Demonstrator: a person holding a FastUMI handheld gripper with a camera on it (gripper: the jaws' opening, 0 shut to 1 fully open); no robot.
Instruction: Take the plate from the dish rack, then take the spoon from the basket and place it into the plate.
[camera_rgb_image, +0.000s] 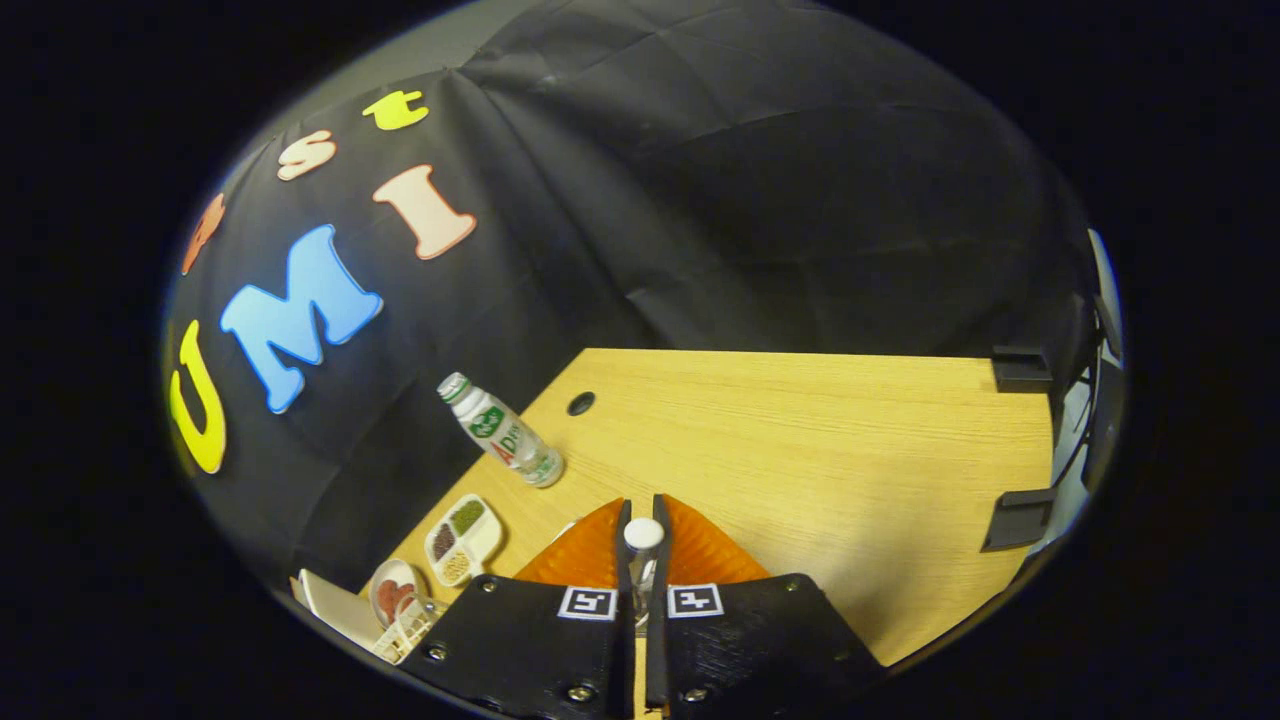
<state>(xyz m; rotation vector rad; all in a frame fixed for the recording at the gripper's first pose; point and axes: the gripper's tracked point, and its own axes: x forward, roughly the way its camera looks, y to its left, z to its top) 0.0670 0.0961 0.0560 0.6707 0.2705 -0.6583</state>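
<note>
Currently my fingers (642, 545) are closed on the spoon (643, 533), held above the table (800, 440); I should keep it level, locate the plate (392, 590) beside the basket (410, 630), and lower gently.

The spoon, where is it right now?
In the gripper view the spoon is pinched between the closed fingers of the gripper, its rounded end up, above the wooden table, to the right of the drink bottle.
</note>
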